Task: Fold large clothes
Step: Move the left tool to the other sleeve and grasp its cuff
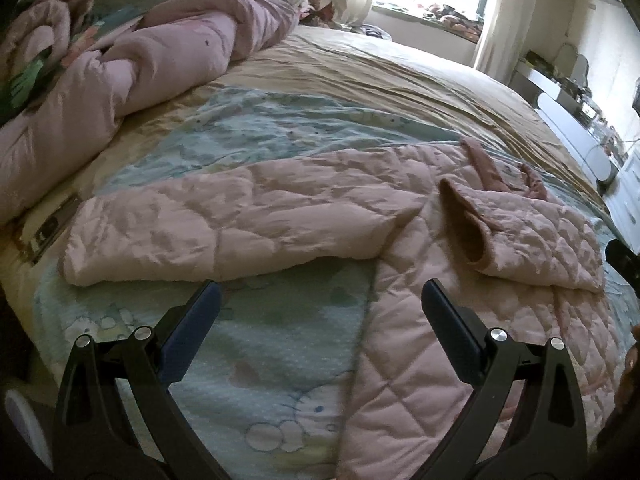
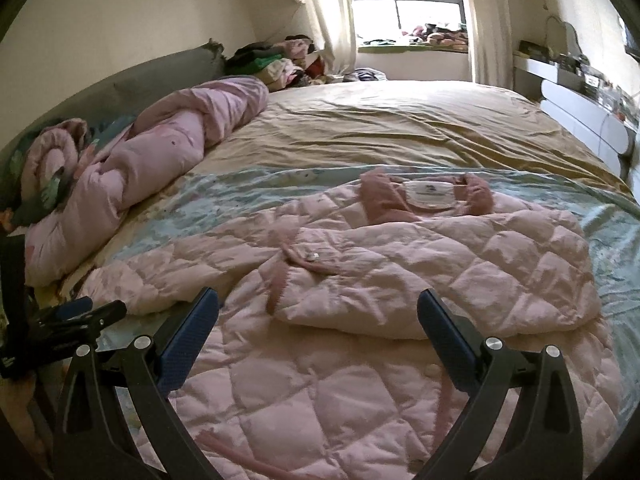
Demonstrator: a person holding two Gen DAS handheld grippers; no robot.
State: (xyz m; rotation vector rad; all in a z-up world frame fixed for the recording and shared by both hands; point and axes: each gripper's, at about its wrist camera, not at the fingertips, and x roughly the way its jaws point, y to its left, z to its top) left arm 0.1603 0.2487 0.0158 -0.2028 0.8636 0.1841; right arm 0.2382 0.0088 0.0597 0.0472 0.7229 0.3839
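A pink quilted jacket point(image 1: 400, 320) lies flat on the bed, collar away from me. Its left sleeve point(image 1: 208, 224) stretches out to the left. Its right sleeve point(image 2: 432, 276) is folded across the chest, cuff toward the middle. My left gripper point(image 1: 320, 292) is open and empty, hovering just short of the left sleeve and the jacket's left edge. My right gripper point(image 2: 318, 300) is open and empty above the jacket's lower body point(image 2: 320, 392), just short of the folded sleeve. The left gripper also shows at the left edge of the right wrist view point(image 2: 80, 312).
The bed has a light blue patterned sheet point(image 1: 260, 360) and a tan cover point(image 2: 400, 132) beyond it. A rolled pink duvet point(image 2: 152, 164) lies along the left by the headboard. Piled clothes point(image 2: 280, 64) sit near the window. White furniture point(image 2: 580, 116) stands at the right.
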